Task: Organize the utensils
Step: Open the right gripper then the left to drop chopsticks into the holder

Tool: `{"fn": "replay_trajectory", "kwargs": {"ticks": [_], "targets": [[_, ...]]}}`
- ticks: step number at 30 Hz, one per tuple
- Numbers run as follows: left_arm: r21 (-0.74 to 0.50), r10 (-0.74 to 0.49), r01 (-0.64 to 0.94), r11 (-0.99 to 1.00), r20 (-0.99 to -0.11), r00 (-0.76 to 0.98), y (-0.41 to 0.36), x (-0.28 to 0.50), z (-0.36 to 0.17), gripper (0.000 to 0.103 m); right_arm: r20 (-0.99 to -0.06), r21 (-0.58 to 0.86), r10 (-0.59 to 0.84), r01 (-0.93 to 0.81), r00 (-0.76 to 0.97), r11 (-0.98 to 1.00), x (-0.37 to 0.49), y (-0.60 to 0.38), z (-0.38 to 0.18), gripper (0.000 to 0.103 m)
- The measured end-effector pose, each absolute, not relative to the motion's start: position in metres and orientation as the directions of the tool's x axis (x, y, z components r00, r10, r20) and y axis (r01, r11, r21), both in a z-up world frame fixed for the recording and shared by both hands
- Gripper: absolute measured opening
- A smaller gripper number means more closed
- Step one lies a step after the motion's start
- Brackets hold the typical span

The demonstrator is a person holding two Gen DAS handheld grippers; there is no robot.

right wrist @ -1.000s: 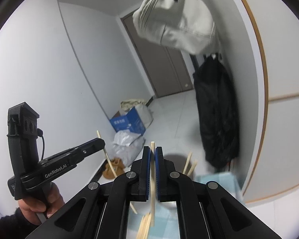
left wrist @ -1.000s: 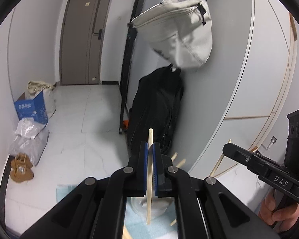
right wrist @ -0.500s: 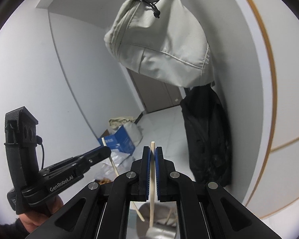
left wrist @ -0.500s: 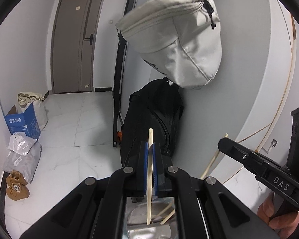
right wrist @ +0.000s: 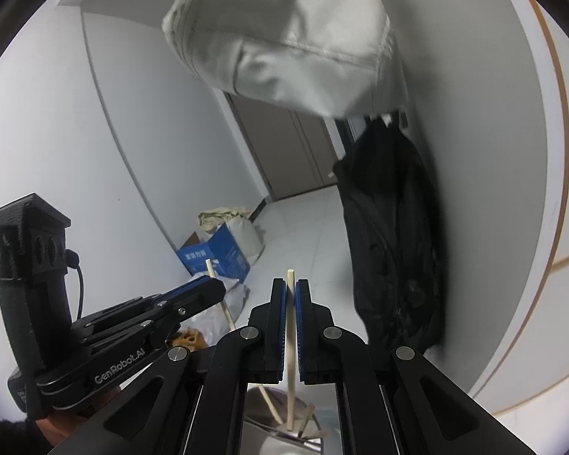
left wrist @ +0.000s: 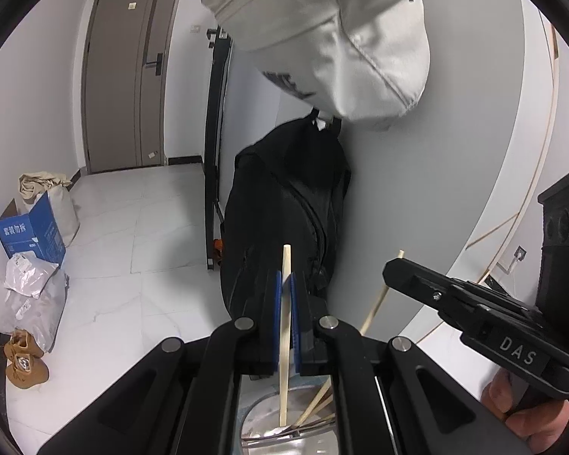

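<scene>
Below the fingertips of both tools, a round shiny metal holder cup (left wrist: 284,426) is sitting with its open mouth facing up; one cup is counted. Loose pale wooden chopsticks (left wrist: 316,404) are already leaning inside it; at least two are showing, and the exact number cannot be told.

Two grippers are counted. Each is clamping one stick between its blue pads:
- The left gripper (left wrist: 284,278) is gripping a pale wooden chopstick (left wrist: 283,341), which is running upright between the fingers, its lower end hanging at the cup mouth.
- The right gripper (right wrist: 291,284) is gripping a second pale wooden chopstick (right wrist: 291,356) in the same way, its lower end just over the cup.

Probable faults:
1. Both sticks are nearing one narrow mouth together. The tools are crowding each other and risk colliding.
2. A lower end risks catching the rim or the leaning sticks, tipping the cup.
3. Each thin stick, pinched at one place only, risks pivoting between the pads and missing the opening on release.
</scene>
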State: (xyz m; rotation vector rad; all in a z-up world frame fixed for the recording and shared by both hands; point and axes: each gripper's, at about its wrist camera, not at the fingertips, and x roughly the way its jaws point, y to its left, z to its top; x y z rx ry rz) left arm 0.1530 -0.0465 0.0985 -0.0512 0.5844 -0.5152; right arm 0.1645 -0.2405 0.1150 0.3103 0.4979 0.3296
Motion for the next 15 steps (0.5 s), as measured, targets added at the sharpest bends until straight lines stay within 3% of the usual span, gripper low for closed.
{"fn": "replay_trajectory", "kwargs": {"ticks": [9, 15], "targets": [[-0.292, -0.58, 0.518, 0.804, -0.577, 0.575, -0.042, 0.157, 0.087, 0.002, -0.457, 0.421, 0.447, -0.256, 0.769, 0.87, 0.162, -0.234, 0.086, 0.007], [-0.378, -0.601, 0.474, 0.795, -0.592, 0.536, -0.028, 0.161, 0.086, 0.003, -0.445, 0.459, 0.463, -0.249, 0.766, 0.853, 0.149, -0.242, 0.084, 0.008]]}}
